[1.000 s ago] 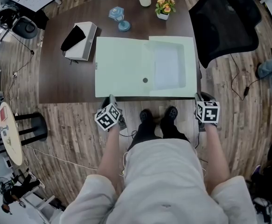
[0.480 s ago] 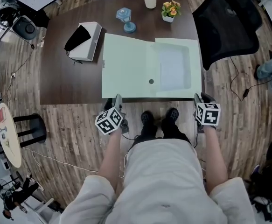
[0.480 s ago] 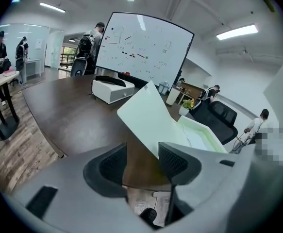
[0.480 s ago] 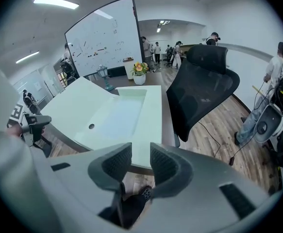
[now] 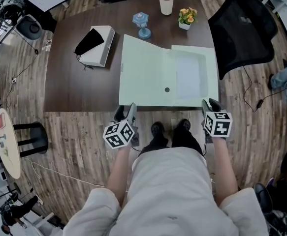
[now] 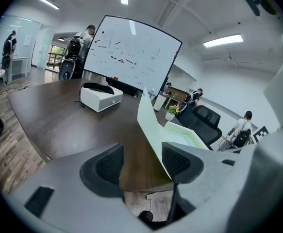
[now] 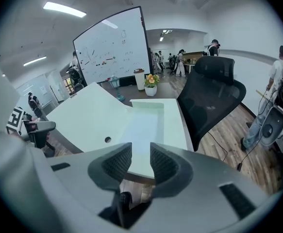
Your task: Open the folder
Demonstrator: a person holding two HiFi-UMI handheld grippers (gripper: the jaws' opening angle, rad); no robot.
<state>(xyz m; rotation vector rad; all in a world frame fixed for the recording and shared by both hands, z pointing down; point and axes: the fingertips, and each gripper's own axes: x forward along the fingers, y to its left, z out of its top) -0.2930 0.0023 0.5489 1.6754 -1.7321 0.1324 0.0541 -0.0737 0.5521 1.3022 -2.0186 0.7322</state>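
A: Head view, desk scene: where is your folder [image 5: 148, 75]?

B: On the dark table [image 5: 79, 82], at its near edge, the cover open toward your left. In the left gripper view that cover stands tilted up.

A: Anything in its shallow tray half?

B: It's pale inside; I can't tell if a sheet lies there. The cup [image 5: 166, 2] is lidded, contents hidden. The pot [image 5: 186, 17] holds orange flowers.

A: Your grippers?

B: Your left gripper [image 5: 126, 112] has just been opening and is wide and empty. Your right gripper [image 5: 209, 105], by the folder's near right corner, has also just opened and holds nothing.
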